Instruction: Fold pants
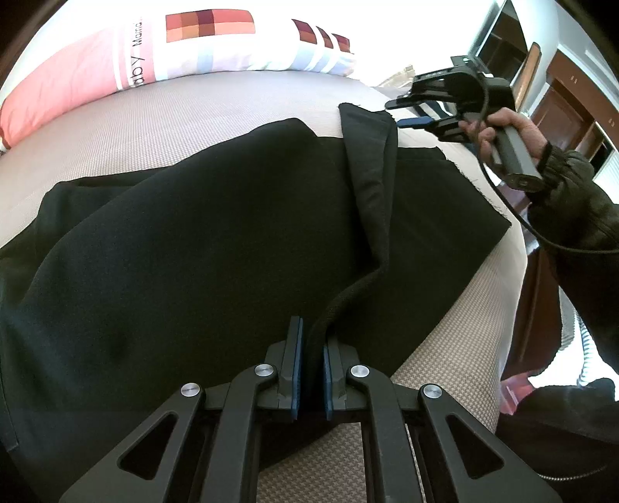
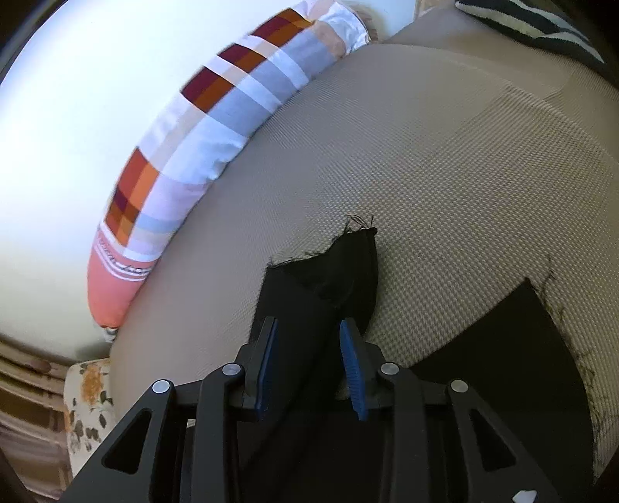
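Observation:
Black pants (image 1: 216, 240) lie spread on a beige woven bed surface (image 1: 201, 112). My left gripper (image 1: 311, 344) is shut on a thick folded edge of the pants near the front. In the left wrist view my right gripper (image 1: 410, 112) is held by a hand at the far right, at the frayed leg end (image 1: 367, 116). In the right wrist view my right gripper (image 2: 309, 340) is open, its blue pads either side of the frayed black leg end (image 2: 340, 267), which lies between the jaws. A second frayed pants edge (image 2: 514, 348) lies to the right.
A patchwork pillow (image 1: 185, 50) in pink, orange and blue lies along the far side of the bed; it also shows in the right wrist view (image 2: 216, 127). A striped cushion (image 2: 534, 23) sits at the top right. The bed's edge (image 1: 514, 247) drops off at the right, with dark wooden furniture (image 1: 561, 104) beyond.

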### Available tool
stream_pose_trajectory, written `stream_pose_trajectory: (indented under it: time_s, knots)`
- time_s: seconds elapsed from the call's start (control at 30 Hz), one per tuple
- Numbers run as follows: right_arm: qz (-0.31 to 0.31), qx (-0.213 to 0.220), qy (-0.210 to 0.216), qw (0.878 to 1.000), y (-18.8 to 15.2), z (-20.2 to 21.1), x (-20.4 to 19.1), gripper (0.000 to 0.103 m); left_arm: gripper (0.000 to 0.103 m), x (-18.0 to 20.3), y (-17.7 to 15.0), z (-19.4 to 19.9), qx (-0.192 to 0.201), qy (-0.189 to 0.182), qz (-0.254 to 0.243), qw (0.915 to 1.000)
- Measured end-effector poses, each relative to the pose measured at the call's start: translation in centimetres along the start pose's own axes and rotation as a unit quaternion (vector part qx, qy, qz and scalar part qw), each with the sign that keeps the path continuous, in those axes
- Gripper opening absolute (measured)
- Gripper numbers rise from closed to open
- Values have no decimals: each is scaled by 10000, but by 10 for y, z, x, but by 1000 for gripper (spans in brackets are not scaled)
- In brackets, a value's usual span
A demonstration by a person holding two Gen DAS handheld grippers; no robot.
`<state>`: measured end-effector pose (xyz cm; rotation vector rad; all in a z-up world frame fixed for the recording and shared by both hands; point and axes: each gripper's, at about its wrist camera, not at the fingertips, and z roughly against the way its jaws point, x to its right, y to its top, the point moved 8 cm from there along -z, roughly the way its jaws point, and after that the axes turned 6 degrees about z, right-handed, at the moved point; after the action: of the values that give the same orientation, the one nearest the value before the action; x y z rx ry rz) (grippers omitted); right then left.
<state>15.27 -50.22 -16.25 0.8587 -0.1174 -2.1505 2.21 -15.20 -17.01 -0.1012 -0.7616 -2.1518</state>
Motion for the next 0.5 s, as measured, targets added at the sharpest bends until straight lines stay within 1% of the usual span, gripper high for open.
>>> stream_pose_trajectory:
  time_s: [0.03, 0.13, 0.2, 0.23, 0.27, 0.33, 0.37, 0.43, 0.5]
  knots:
    - [-9, -1, -45, 10000, 1, -3, 2, 31, 9, 0, 0, 0, -3, -4, 11, 10000]
    - [24, -38, -9, 10000, 5, -12, 0, 29, 9, 0, 0, 0, -7, -2, 12, 10000]
    - [51, -124, 48, 9999, 6, -20, -3, 22, 9, -1, 0, 0, -6, 0, 14, 10000]
    - [81, -175, 54, 9998, 6, -24, -5, 15, 9, -1, 0, 0, -8, 3, 10, 10000]
    - [122, -197, 48, 9997, 6, -26, -6, 9, 9, -1, 0, 0, -11, 4, 10, 10000]
    - [177, -159, 66, 9997, 6, -23, -10, 5, 9, -1, 0, 0, -18, 12, 14, 10000]
    - [232, -69, 96, 9997, 7, -14, -13, 4, 9, -1, 1, 0, -21, 20, 9, 10000]
    - [420, 308, 149, 9985, 13, 20, -17, 3, 9, -1, 1, 0, -32, 61, -11, 10000]
    - [531, 739, 43, 9958, 10, 69, -15, 3, 9, 1, 1, 0, -30, 176, -120, 9998]
